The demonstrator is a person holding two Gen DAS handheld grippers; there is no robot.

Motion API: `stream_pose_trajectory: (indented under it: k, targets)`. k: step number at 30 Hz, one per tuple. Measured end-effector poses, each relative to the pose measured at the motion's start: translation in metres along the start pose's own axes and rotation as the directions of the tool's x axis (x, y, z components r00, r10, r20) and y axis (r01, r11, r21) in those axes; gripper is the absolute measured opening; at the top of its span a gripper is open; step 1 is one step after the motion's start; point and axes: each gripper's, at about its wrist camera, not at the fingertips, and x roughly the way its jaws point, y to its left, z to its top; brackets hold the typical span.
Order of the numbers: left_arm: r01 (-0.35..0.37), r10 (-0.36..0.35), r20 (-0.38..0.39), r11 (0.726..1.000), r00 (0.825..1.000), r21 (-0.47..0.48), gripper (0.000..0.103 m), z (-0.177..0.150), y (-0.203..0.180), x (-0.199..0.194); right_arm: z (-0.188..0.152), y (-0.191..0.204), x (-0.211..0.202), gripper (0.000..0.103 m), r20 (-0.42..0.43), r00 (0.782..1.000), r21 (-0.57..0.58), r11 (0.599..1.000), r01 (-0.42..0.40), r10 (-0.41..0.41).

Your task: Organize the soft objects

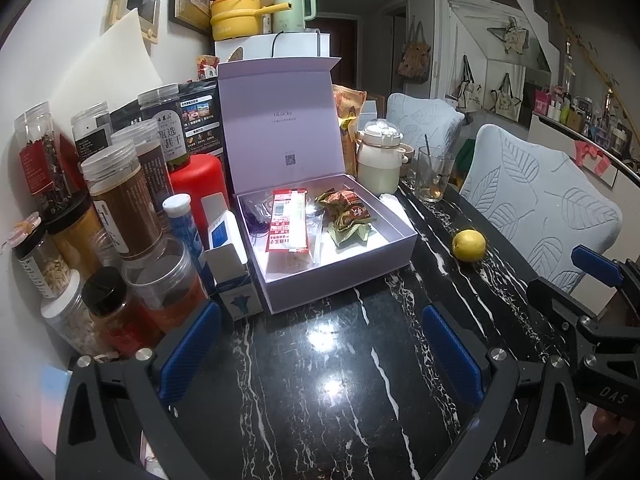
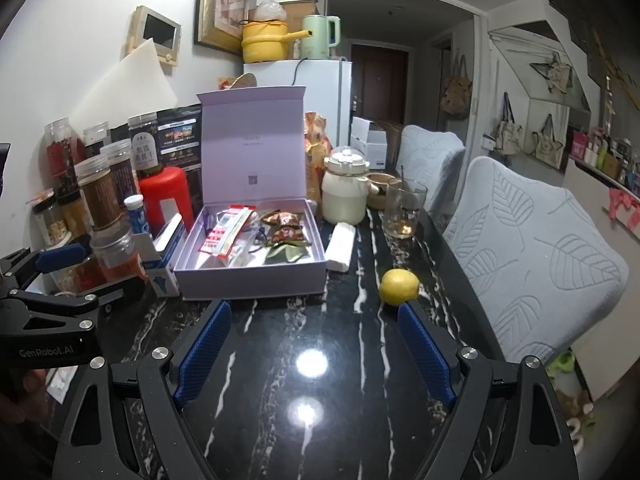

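1. Both tongs hang over the black marble table (image 1: 320, 380), side by side, each with its blue jaws spread wide and nothing between them. The left gripper (image 1: 320, 344) and the right gripper (image 2: 316, 344) touch nothing.

2. The lilac gift box (image 1: 340, 276) stands straight ahead of the left tongs, lid up, near wall facing them. From the right tongs it lies ahead and a little to their left.

3. Inside it sit soft packets: a long red-and-white sachet (image 1: 286, 228) on the left, its long axis running away from the tongs, and crinkly brown and green snack packs (image 1: 348, 216) on the right.

4. A white rolled pack (image 2: 340, 246) lies on the table just beside the box's right wall, long axis also pointing away from the tongs. It looks like the one soft thing not yet boxed, though I can't tell what it is.

5. The roll is ahead of the right tongs, barely to their right; that hand is nearer, I'd judge. Jaws closing across its width should suit.

6. A lemon (image 2: 399, 286) sits just ahead of the right tongs' right jaw, near the likely path.
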Motion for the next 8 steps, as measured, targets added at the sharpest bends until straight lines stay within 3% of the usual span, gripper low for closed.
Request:
stream_pose_trajectory:
  k: [8]
  targets:
    - [-0.006, 0.006, -0.008, 1.000, 1.000, -0.006, 0.102, -0.0029, 0.0018, 0.0025, -0.0011, -0.0018, 0.0024, 0.086, -0.004, 1.000, 0.006, 1.000, -0.003, 0.003]
